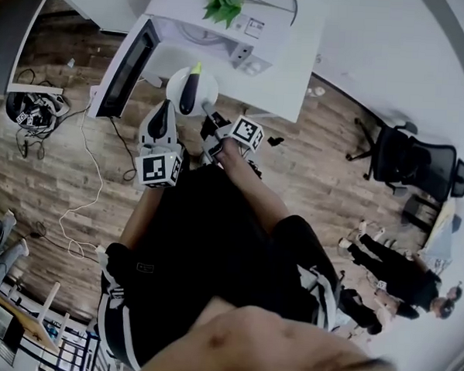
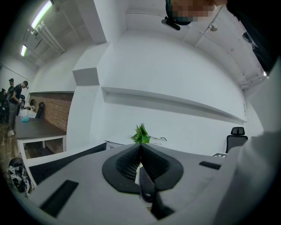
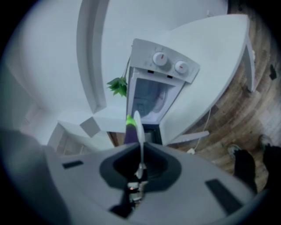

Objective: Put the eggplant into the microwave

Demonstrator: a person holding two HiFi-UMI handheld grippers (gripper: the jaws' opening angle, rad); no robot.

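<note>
White plate [image 3: 137, 125] clamped by right hand-held gripper [image 3: 141, 151].

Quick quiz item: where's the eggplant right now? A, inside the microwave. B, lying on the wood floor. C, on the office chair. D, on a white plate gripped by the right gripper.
D: the eggplant lies on the white plate, whose rim is clamped edge-on in the right gripper, still outside the microwave.
</note>
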